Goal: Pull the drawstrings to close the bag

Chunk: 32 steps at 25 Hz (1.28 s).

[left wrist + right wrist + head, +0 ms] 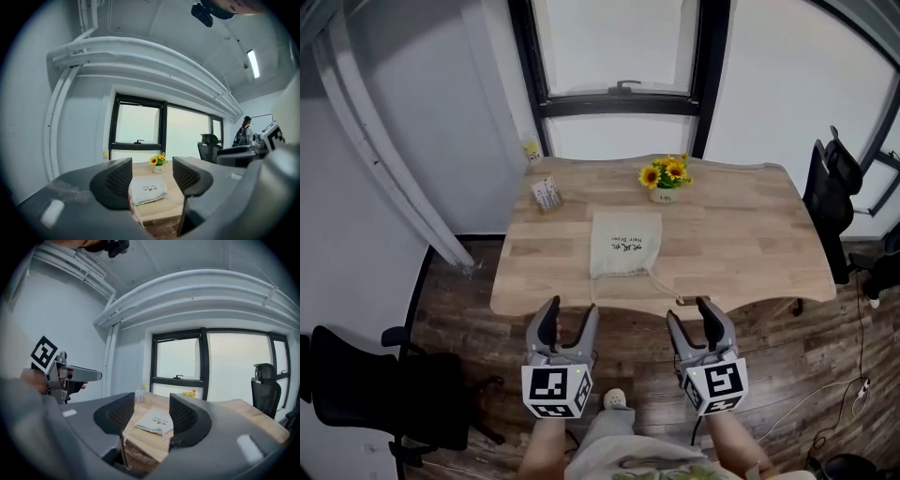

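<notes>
Head view, looking steeply down: a light wooden table [750, 234] stands in front of a black-framed window [619, 47]. A pale cloth drawstring bag [624, 244] with small dark print lies flat near the middle of the table, a little toward the near edge. A thin drawstring [661, 281] trails from the bag's near right corner toward the front edge. Behind the bag, well apart from it, a small white pot of sunflowers [665, 178] stands to the right and a small patterned box [546, 194] to the left. A black office chair [830, 197] stands at the table's right end.

The 2 grippers are held side by side above the wooden floor, short of the table's front edge and clear of the bag. The left gripper [570, 314] has its 2 jaws spread wide with nothing between them. The right gripper [689, 314] is the same: jaws wide apart, holding nothing.

Left gripper view: the ribbed pads stand well apart, and the bag [148, 191] shows in the distance through the gap, untouched.

Right gripper view: the pads are also wide apart, with the bag [154, 422] and its cords visible far beyond them on the table.
</notes>
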Motion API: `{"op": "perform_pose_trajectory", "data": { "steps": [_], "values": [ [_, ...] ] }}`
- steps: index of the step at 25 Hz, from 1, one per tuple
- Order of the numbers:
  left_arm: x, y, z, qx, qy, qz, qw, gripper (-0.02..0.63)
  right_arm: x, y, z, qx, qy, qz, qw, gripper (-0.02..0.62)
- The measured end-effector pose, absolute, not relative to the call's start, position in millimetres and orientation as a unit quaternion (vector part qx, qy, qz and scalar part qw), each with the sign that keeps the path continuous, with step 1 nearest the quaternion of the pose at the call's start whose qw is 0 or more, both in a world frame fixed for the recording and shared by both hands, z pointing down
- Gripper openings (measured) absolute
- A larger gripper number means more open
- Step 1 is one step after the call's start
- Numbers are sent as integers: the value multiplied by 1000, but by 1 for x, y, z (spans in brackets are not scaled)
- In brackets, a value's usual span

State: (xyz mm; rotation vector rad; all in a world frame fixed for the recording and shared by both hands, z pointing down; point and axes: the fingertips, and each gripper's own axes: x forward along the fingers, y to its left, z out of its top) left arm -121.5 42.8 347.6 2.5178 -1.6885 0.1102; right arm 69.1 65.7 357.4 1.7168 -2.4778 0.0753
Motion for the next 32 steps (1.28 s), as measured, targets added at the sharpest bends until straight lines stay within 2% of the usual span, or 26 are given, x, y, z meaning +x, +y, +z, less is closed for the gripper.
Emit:
{"op": "perform_pose_trajectory", "data": {
  "steps": [12,32],
  "values": [
    [-138,-26,417,830,-540,93,102,264,59,7,420,581,-801,69,131,219],
    [-122,-69,569,792,-521,226,225,264,103,-43,557,541,-776,185,264,215]
  ]
}}
